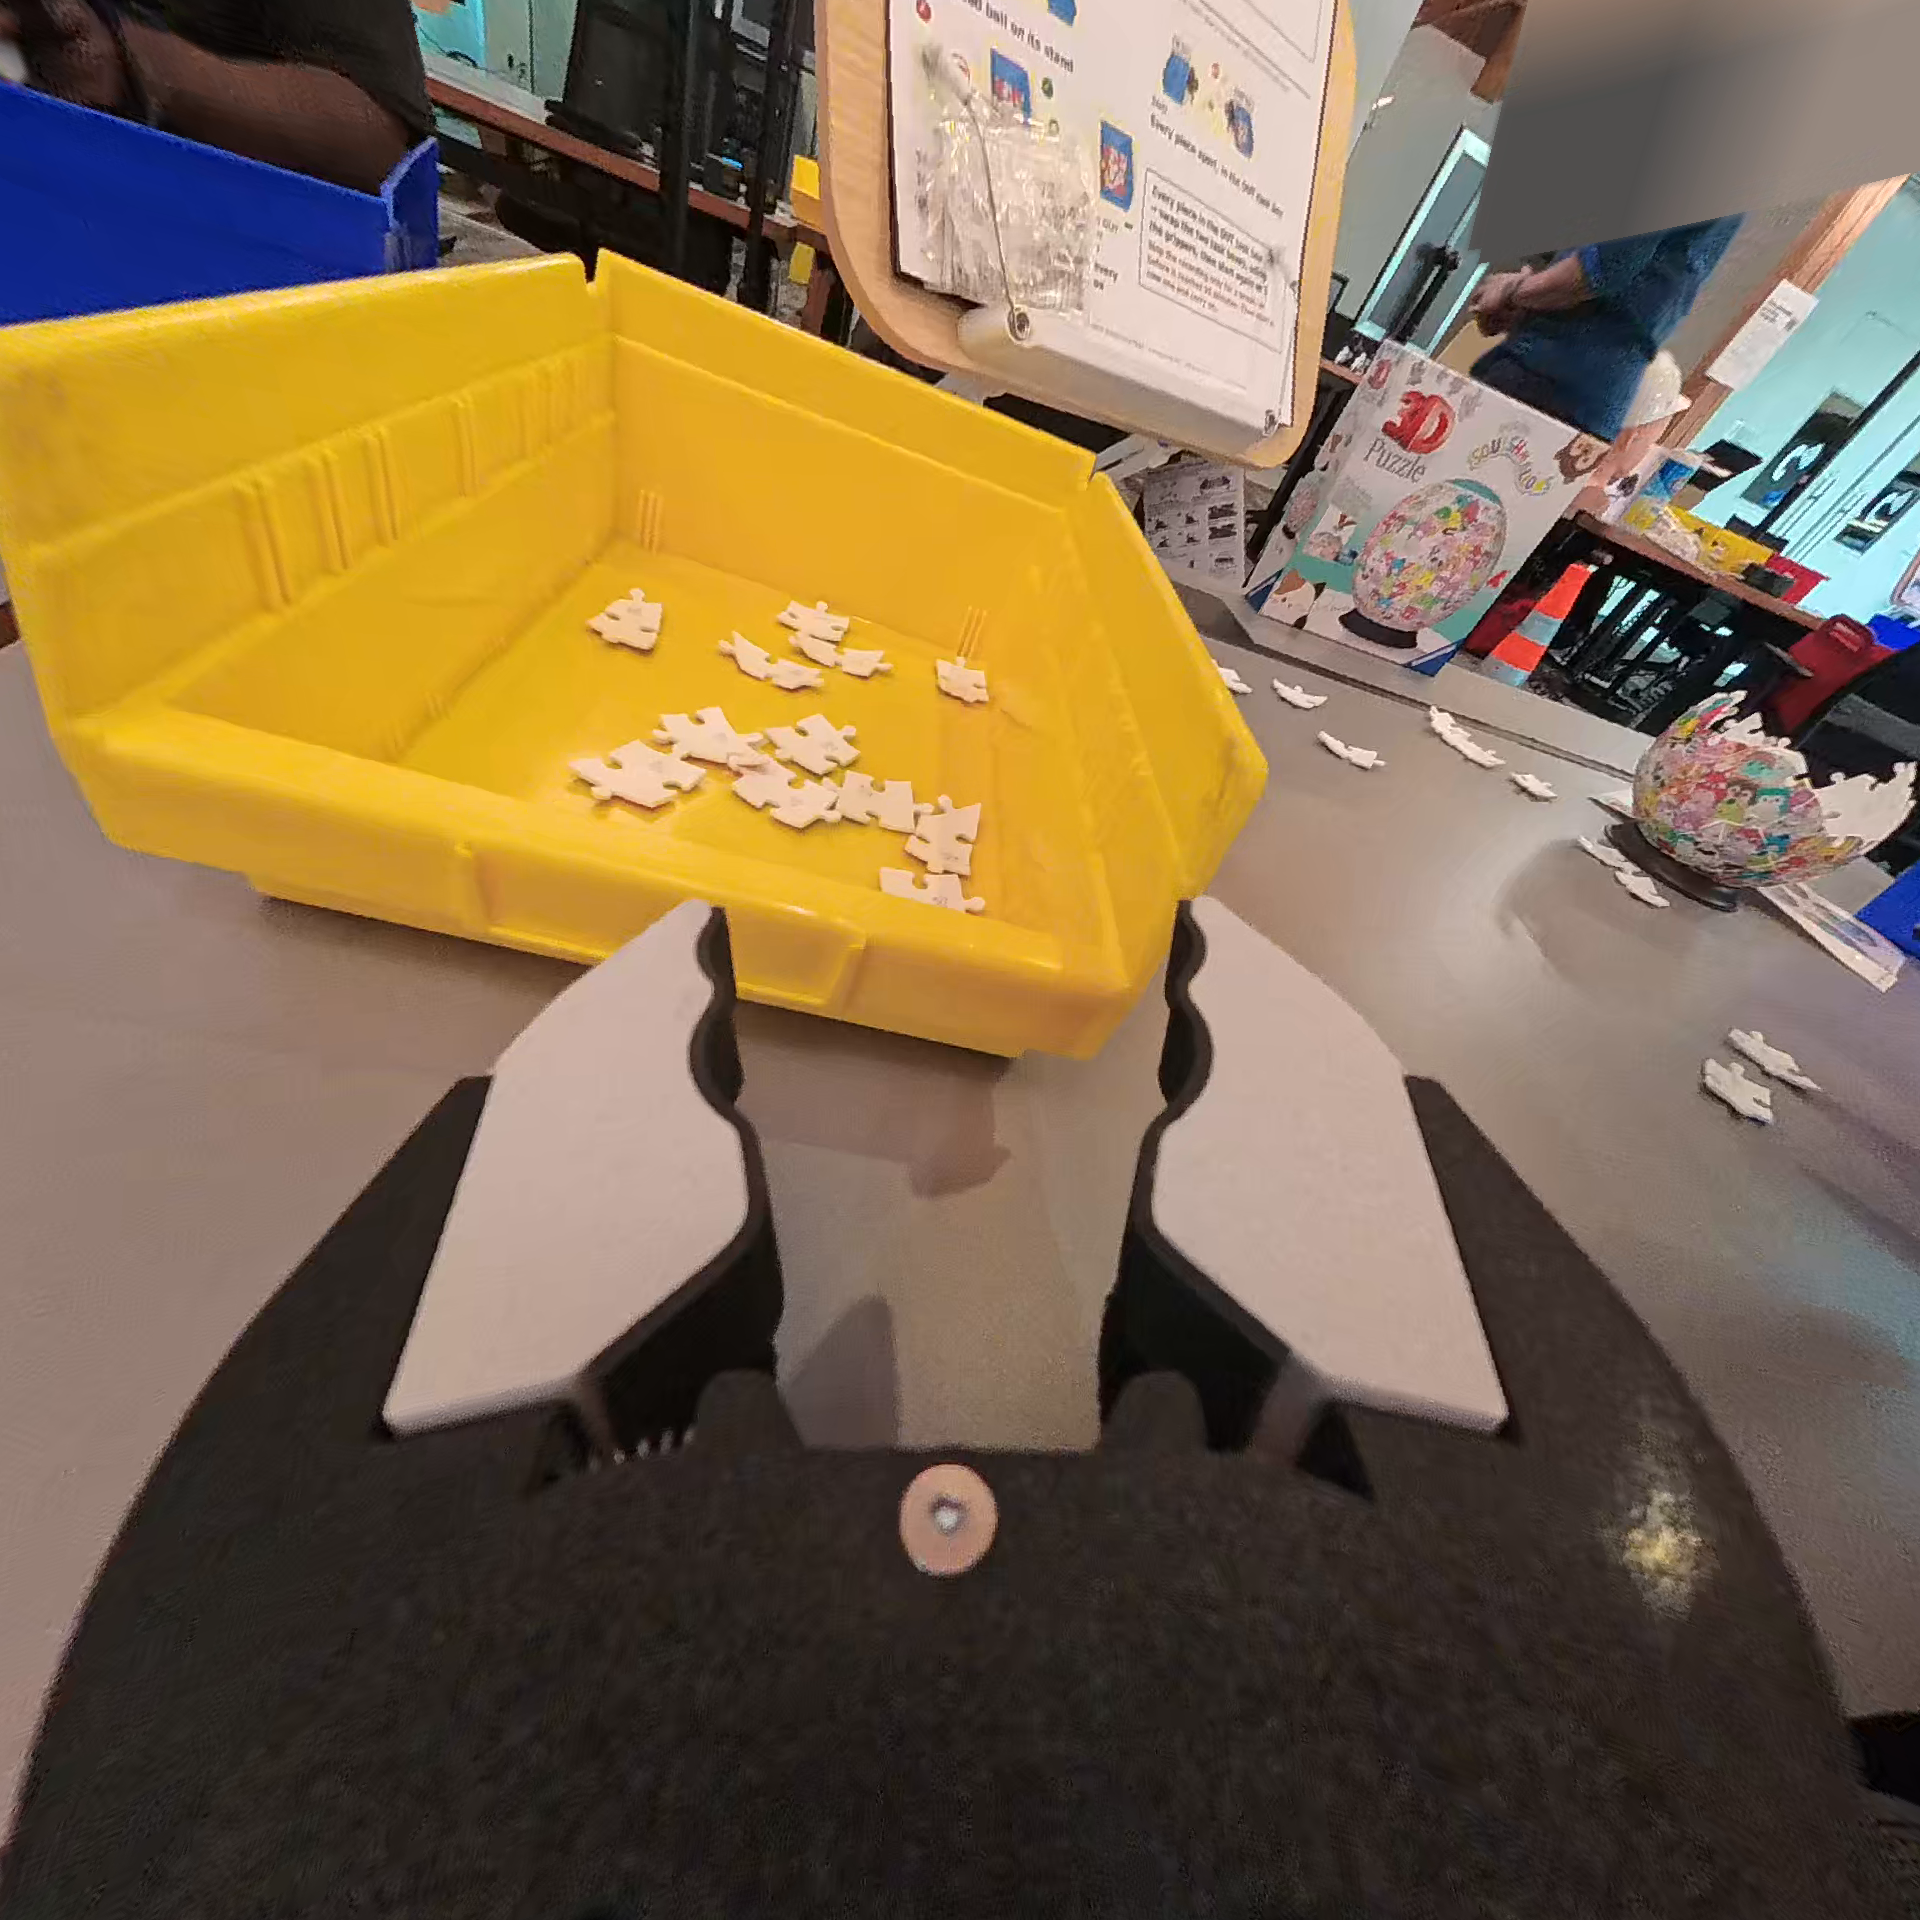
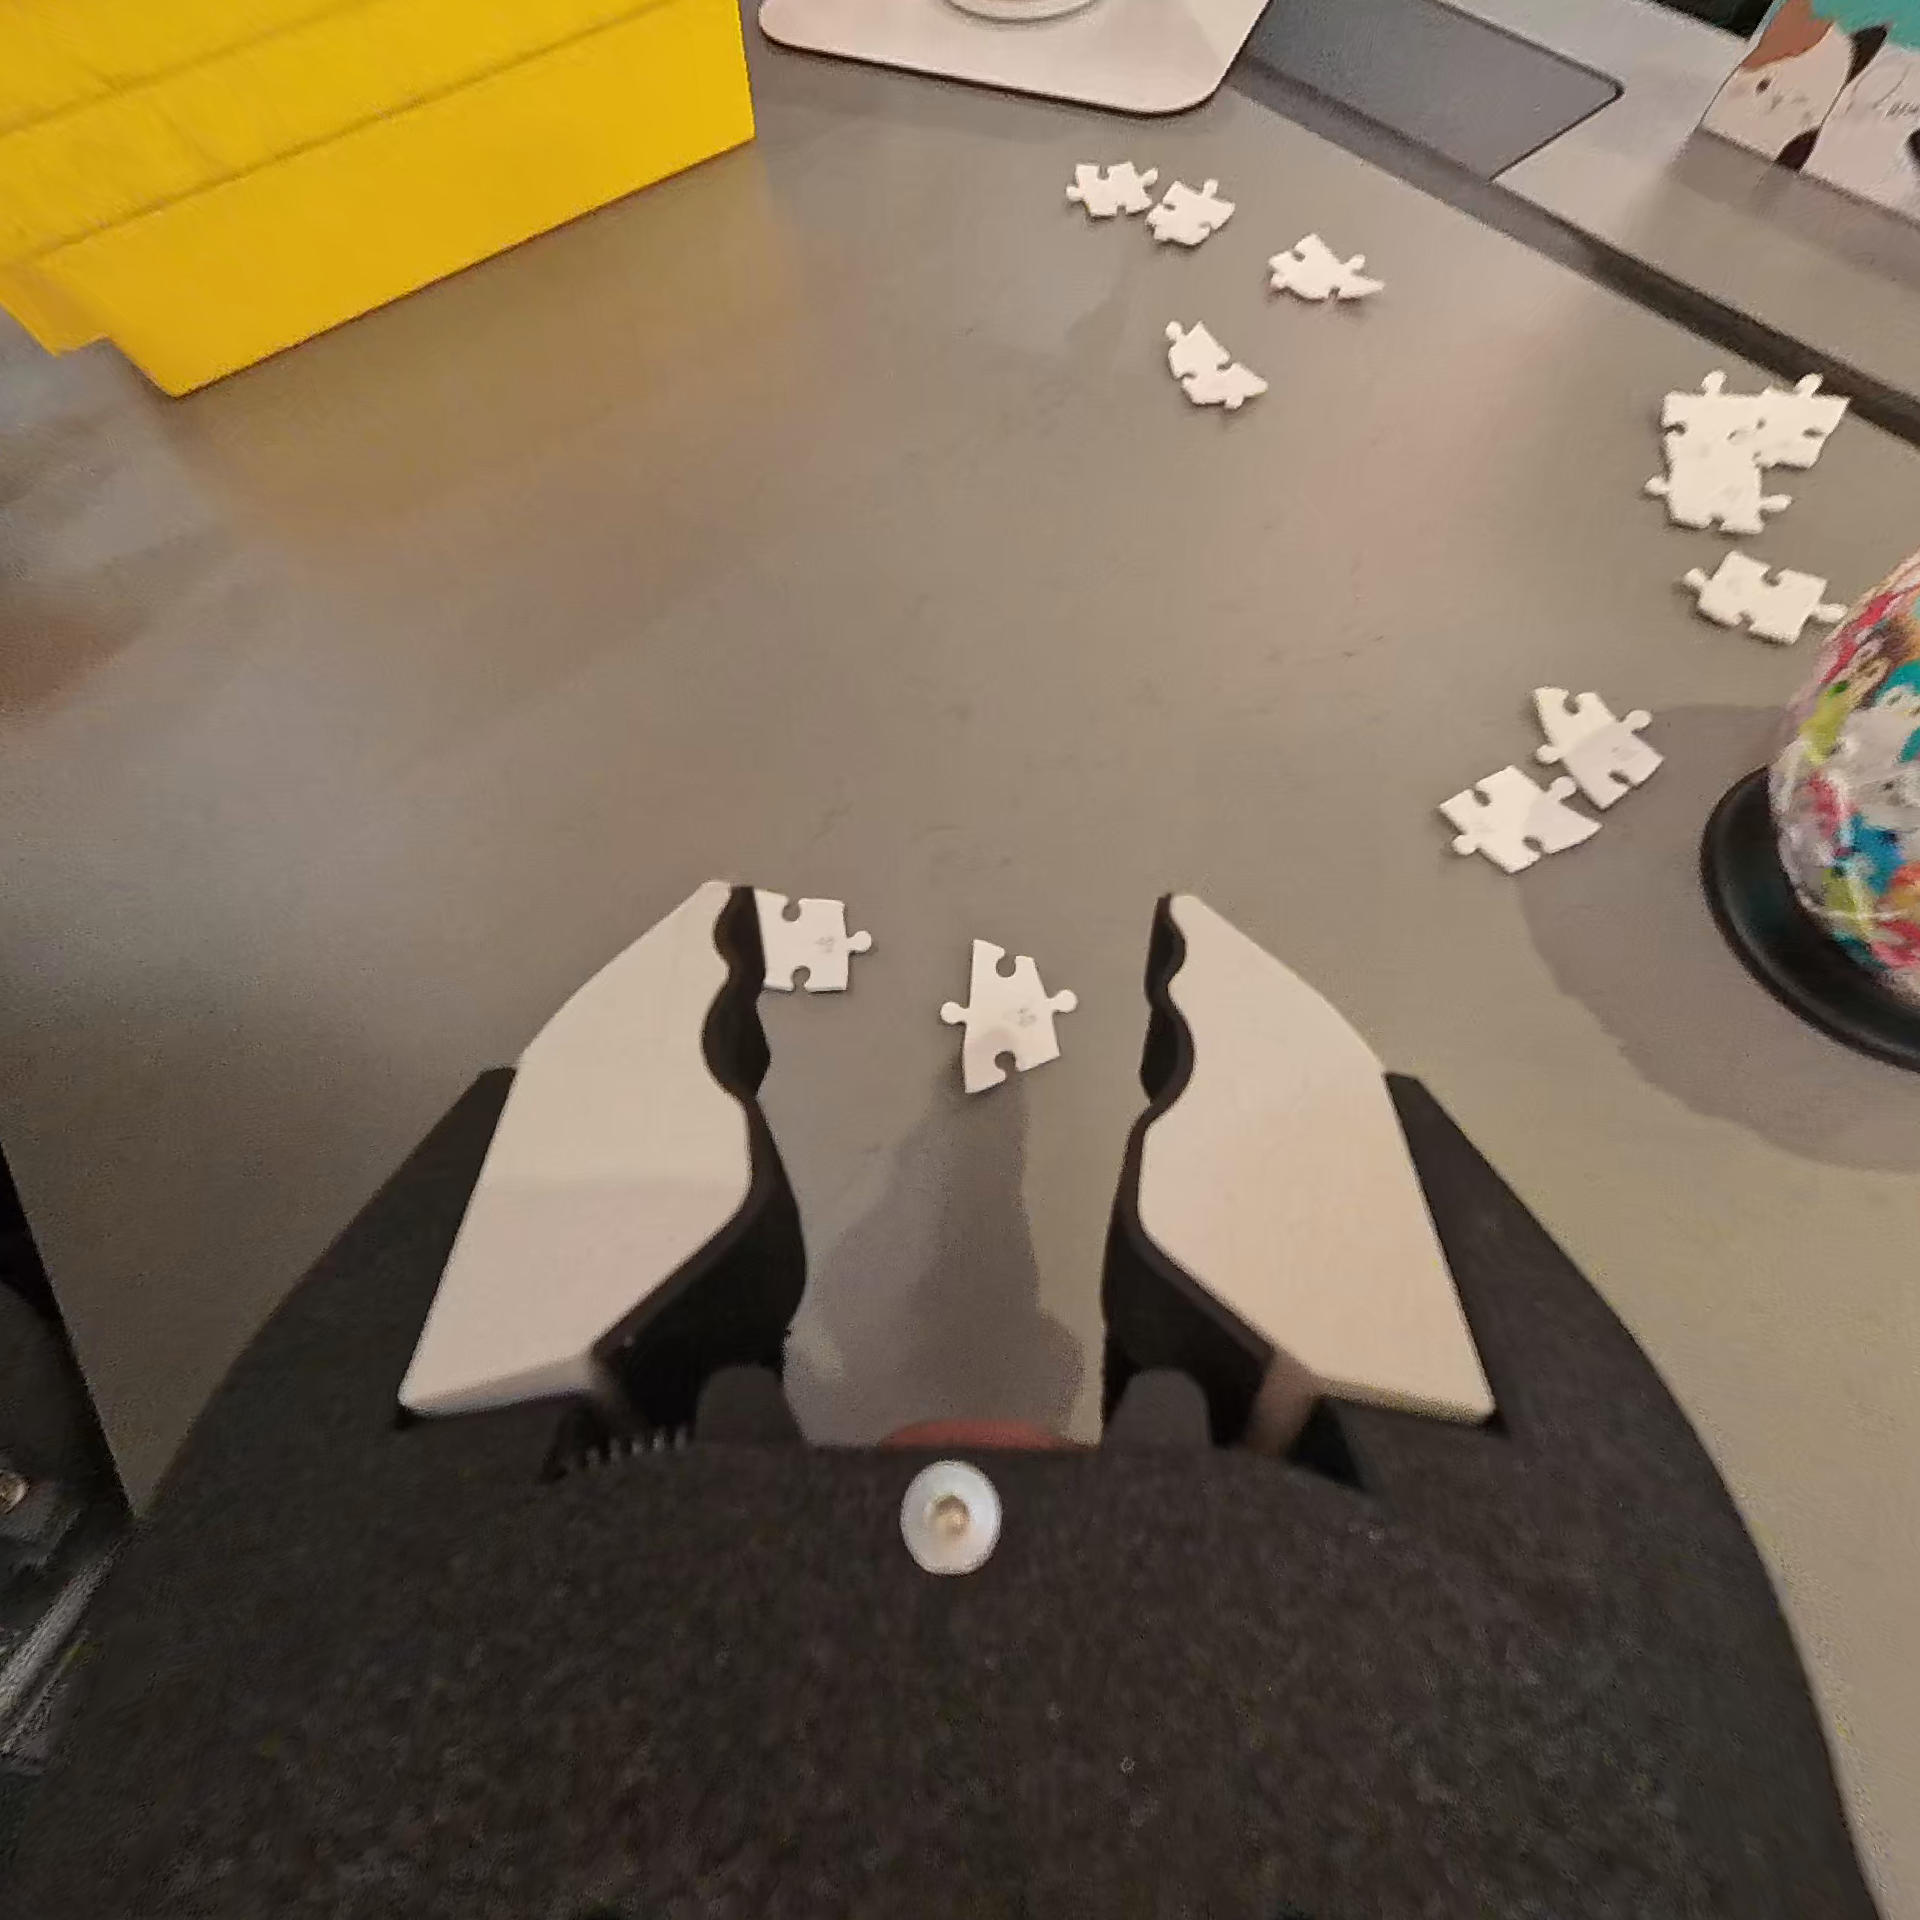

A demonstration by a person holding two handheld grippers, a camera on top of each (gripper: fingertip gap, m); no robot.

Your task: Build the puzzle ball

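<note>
The puzzle ball (image 1: 1761, 805), partly built, sits on a black round stand (image 2: 1766, 935) at the right side of the grey table (image 1: 260, 1039). Its lower shell is covered in multicoloured print; the upper edge is jagged and open, with the white backs of pieces showing inside.

Loose white puzzle pieces (image 2: 1725, 457) lie face down on the table in a loose arc to the left of the ball, some overlapping, others singly or in pairs. Two further pieces lie closer in: one piece (image 2: 1008, 1013) sits on the table between the right gripper's fingers as seen in the right wrist view, the other (image 2: 816, 943) just beside the left-hand finger tip. The right gripper (image 2: 951, 904) is spread wide and holds nothing.

The left gripper (image 1: 951, 920) is likewise spread apart and empty, hanging above bare table in front of a yellow bin (image 1: 312, 582). The bin stands on the table well left of the ball, its low front wall toward the gripper, with a scatter of white pieces (image 1: 790, 748) on its floor.

Behind the bin, a wooden-edged board (image 1: 862, 208) bearing a printed sheet stands upright. To its right the puzzle's box (image 1: 1423, 509) stands on the table. A blue bin (image 1: 156, 218) sits at the far left. The room beyond holds further tables with clutter, an orange cone (image 1: 1538, 623) and a person in a blue top (image 1: 1590, 312). The table surface is smooth, matt grey and lightly reflective.
</note>
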